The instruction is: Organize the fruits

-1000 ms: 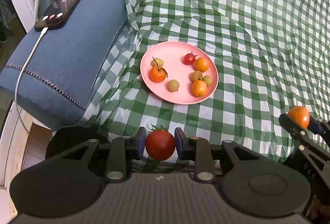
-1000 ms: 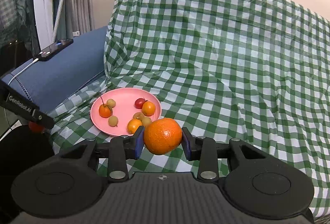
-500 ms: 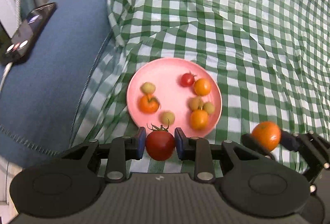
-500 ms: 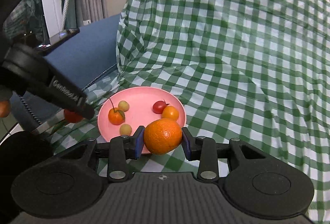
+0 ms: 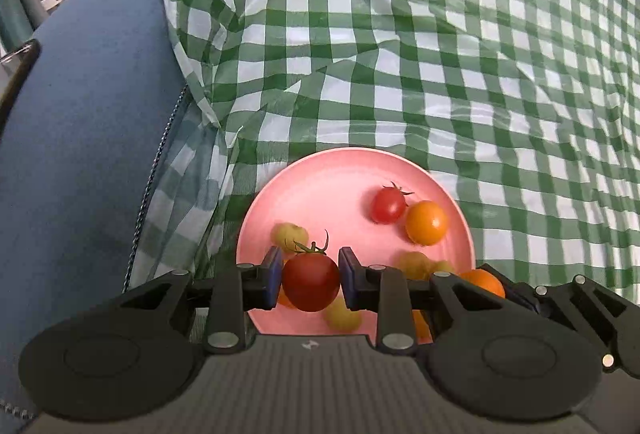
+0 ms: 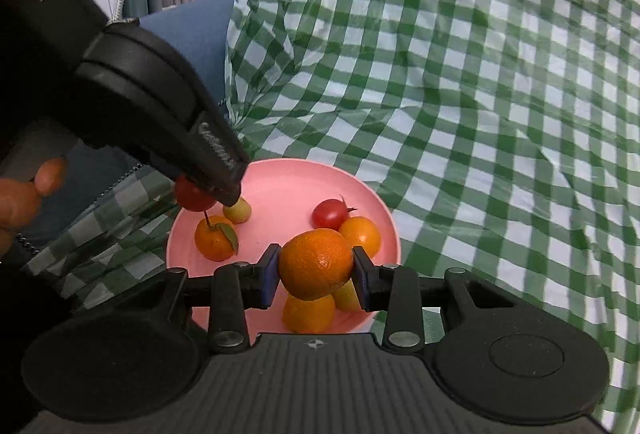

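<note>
A pink plate (image 5: 328, 190) (image 6: 280, 190) lies on the green checked cloth and carries several small fruits: a red cherry tomato (image 5: 387, 204) (image 6: 331, 213), small oranges and yellowish-green fruits. My left gripper (image 5: 307, 280) is shut on a red tomato (image 5: 311, 286) with a green stem, held over the plate's near left part. My right gripper (image 6: 316, 270) is shut on an orange (image 6: 316, 262), held over the plate's near right part. In the right wrist view the left gripper (image 6: 208, 190) reaches in from the left with its red tomato (image 6: 192, 196) above the plate's left rim.
A blue cushion (image 5: 80, 154) lies left of the plate, with a phone (image 5: 16, 74) at its far left edge. The checked cloth (image 5: 440, 54) rises in folds behind and to the right. A person's fingers (image 6: 24, 194) show at the left edge of the right wrist view.
Both grippers have moved forward and down toward the plate, which now sits much closer in both views. Each still holds its fruit, now over the plate.
</note>
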`<action>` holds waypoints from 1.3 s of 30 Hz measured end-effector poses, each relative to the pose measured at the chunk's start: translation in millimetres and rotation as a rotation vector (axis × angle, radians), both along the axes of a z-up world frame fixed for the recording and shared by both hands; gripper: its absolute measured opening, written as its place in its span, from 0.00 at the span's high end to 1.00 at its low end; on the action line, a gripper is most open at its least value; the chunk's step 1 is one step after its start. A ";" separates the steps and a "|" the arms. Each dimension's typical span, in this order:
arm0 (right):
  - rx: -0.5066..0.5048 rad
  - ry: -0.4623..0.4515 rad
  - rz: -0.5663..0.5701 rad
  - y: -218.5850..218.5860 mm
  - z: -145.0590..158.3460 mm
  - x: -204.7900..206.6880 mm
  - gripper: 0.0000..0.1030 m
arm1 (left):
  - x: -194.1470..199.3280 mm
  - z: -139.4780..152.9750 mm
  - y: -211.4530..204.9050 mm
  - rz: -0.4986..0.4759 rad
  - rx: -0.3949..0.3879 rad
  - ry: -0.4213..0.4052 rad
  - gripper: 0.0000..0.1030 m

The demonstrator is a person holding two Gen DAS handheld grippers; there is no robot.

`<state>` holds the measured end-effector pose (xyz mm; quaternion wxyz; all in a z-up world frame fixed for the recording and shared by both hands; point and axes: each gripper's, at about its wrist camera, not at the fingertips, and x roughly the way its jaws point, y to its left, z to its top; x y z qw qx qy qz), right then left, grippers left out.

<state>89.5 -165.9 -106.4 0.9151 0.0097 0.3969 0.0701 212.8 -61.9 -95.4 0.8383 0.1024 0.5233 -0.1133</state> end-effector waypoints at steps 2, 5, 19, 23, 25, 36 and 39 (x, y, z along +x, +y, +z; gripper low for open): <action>0.006 0.011 0.001 0.8 -5.7 5.7 0.62 | 6.2 -7.4 -1.7 -0.005 0.010 0.005 0.68; 0.011 0.027 0.005 1.5 -12.8 12.2 0.62 | 13.2 -16.6 -3.1 -0.013 0.016 0.014 0.68; 0.023 -0.003 0.025 -2.4 -11.3 19.6 0.10 | 16.0 -8.8 -4.3 -0.023 0.041 -0.040 0.00; 0.018 -0.002 0.007 -7.4 -0.5 0.4 0.07 | 2.1 3.2 -0.8 -0.026 0.074 -0.046 0.00; 0.028 -0.001 -0.021 -11.3 6.5 -14.2 0.06 | -9.9 10.9 2.8 -0.021 0.071 -0.049 0.00; 0.020 0.000 -0.167 -18.4 45.9 -93.4 0.03 | -105.3 43.6 13.7 0.002 0.080 -0.090 0.00; -0.007 -0.024 -0.165 -13.1 55.4 -106.7 0.01 | -127.8 49.0 18.2 0.014 0.077 -0.103 0.00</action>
